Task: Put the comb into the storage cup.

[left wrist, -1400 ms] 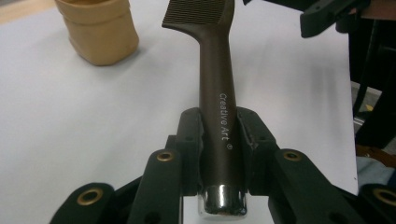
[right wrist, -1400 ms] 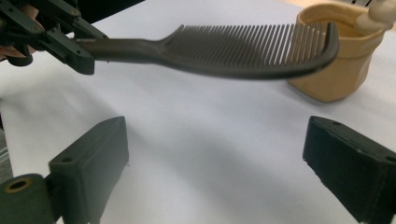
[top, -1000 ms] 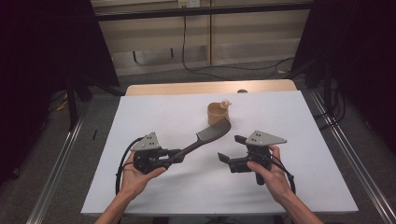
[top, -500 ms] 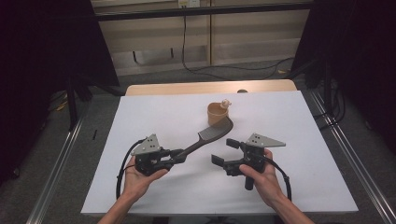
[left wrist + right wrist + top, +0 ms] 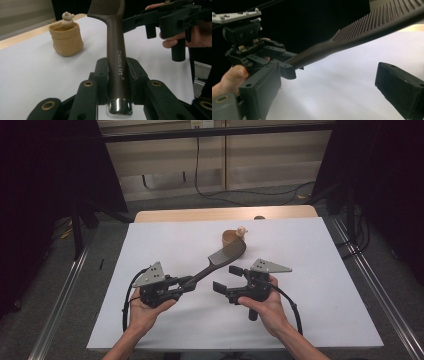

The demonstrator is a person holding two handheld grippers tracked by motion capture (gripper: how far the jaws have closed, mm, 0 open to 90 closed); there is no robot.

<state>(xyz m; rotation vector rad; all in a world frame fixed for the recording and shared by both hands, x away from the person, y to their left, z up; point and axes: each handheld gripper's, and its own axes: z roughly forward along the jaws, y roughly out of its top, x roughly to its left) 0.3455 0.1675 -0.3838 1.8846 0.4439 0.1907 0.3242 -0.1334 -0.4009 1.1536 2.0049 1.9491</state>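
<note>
A: What's changed?
B: Right gripper [image 5: 226, 279] slid toward 9 o'clock, jaws wide, empty, nearing the comb [image 5: 220, 259].
A: Comb where?
B: Handle clamped in left gripper [image 5: 172, 286], head toward 1 o'clock by the pouch [image 5: 231, 238]. Handover likely.

Your tabletop [image 5: 320, 270] is covered by a plain white sheet, with a strip of light wood showing along its far edge. Directly on the white surface stands one thing: a small tan pouch [image 5: 230, 238] with a rolled rim, upright, a little pale figure [image 5: 242, 230] sitting in its mouth. It stands beyond your left claw [image 5: 186, 282], up and to the right of it, towards the far edge. From your right claw [image 5: 227, 279] it lies straight ahead, well apart. In the left gripper view the pouch [image 5: 66, 38] sits left of the jaws, on bare white.
</note>
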